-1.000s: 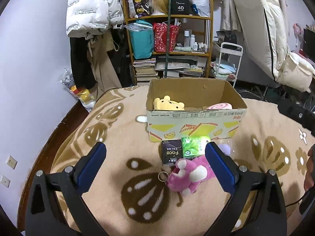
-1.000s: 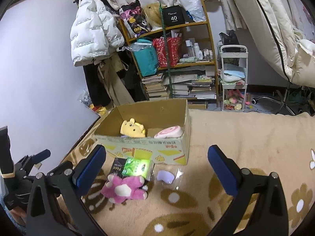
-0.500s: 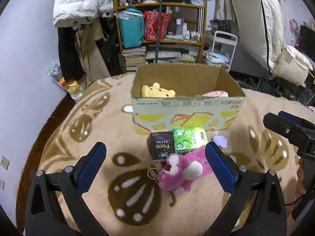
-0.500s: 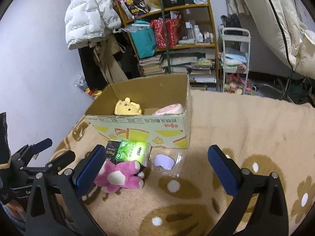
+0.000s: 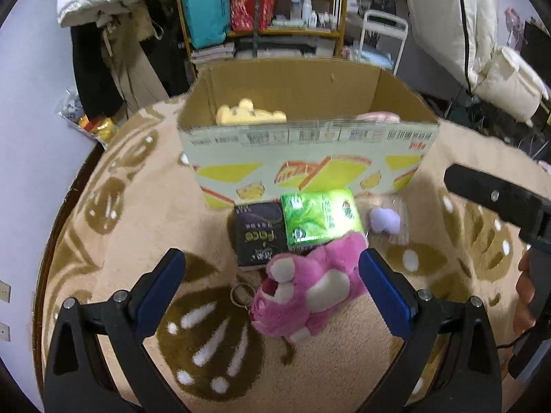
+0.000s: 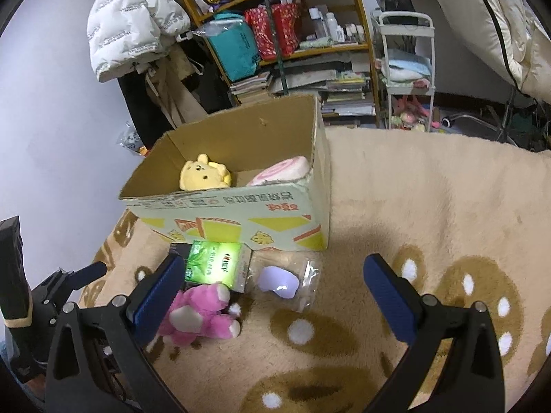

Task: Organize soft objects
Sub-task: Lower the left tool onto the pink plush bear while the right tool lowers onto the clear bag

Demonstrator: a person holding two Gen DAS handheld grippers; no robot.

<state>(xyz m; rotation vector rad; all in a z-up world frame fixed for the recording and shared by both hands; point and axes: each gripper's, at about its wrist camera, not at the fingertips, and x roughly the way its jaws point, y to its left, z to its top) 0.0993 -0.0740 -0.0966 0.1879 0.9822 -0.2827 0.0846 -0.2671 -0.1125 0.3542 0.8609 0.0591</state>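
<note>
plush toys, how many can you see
3: yellow bear and pink roll inside the box; pink bear on the rug. More may be hidden inside.

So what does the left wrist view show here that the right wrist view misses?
Left wrist only: the black Face pack in full and the keyring by the pink plush.
Right wrist only: the yellow plush's face and the box floor.
Both: cardboard box, green tissue pack, bagged lilac item, and an open tool, left and right.
</note>
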